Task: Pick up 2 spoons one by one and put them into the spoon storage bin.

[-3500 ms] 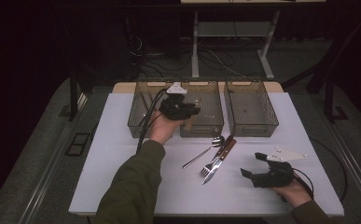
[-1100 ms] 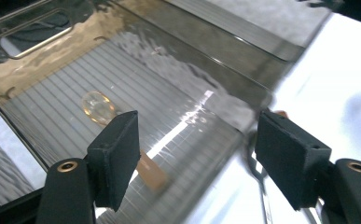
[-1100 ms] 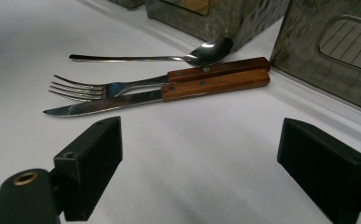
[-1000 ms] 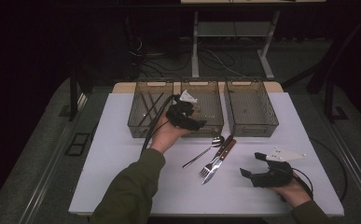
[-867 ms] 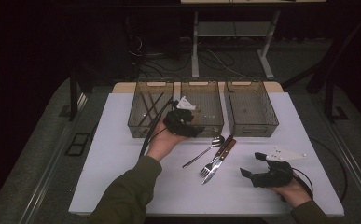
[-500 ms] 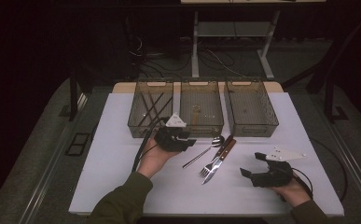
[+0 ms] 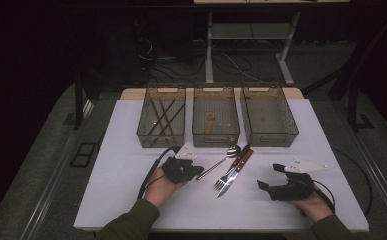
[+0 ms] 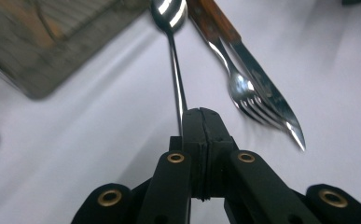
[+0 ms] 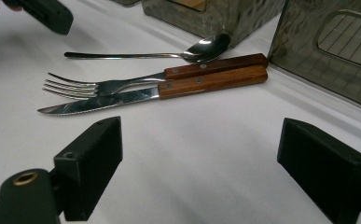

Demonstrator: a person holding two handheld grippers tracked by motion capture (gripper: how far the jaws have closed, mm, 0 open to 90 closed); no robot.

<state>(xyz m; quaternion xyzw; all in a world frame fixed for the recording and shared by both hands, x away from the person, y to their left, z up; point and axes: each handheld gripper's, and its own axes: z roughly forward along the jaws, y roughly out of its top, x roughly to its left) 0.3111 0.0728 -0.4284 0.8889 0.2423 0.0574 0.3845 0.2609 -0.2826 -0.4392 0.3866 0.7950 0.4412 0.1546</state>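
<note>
- Desk (image 7: pixel 131 145): white, carrying three bins and the cutlery.
- Left hand-held gripper (image 8: pixel 201 122): jaws clenched, empty, at the spoon's handle tip.
- Right hand-held gripper (image 9: pixel 201 154): released, idle.
- Spoon (image 7: pixel 220 161): beside the fork; likely light, stiff, slippery; best pinched mid-handle.

No writing, label, brand, number or sign can be read anywhere.

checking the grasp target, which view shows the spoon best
The right gripper view: the whole spoon lies side-on and sharp. The left gripper view has it partly behind shut jaws; the high view shows it small.
</note>
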